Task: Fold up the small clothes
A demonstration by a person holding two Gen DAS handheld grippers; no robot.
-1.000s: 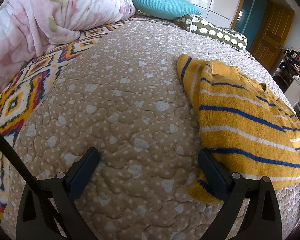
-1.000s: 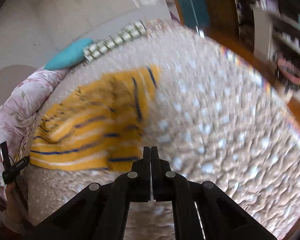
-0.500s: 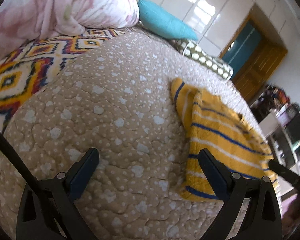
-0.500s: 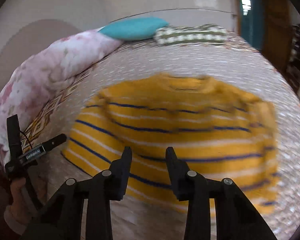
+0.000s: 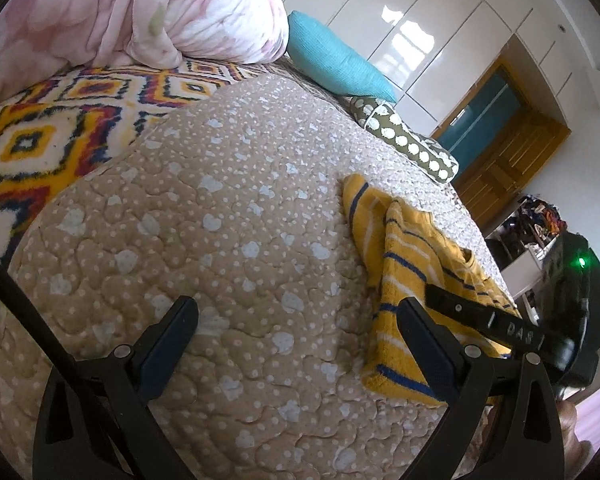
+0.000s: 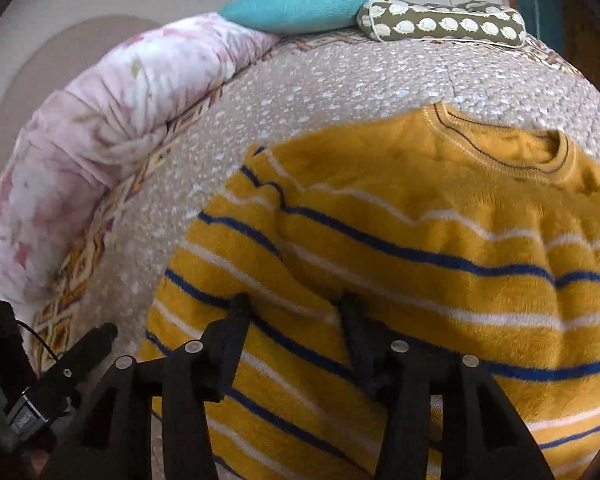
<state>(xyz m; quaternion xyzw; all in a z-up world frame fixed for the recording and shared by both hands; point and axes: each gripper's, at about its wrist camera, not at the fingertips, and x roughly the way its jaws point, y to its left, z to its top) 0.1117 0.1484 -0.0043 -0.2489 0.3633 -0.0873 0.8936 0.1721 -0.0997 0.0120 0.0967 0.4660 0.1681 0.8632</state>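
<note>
Though its lower edge runs out of frame, striped sweater (image 6: 420, 240) under parted right fingers (image 6: 236, 320); left fingers (image 5: 172, 332) wide apart.

Left wrist view looks low across the quilt (image 5: 240, 220); right looks down close; both share the sweater (image 6: 420, 260)

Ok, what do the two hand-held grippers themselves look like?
Both are matte black plastic. The left hand-held gripper has broad dark textured pads, triangular cut-out arms and silver pivot screws. The right hand-held gripper looks alike; its side handle bears pale lettering.
</note>
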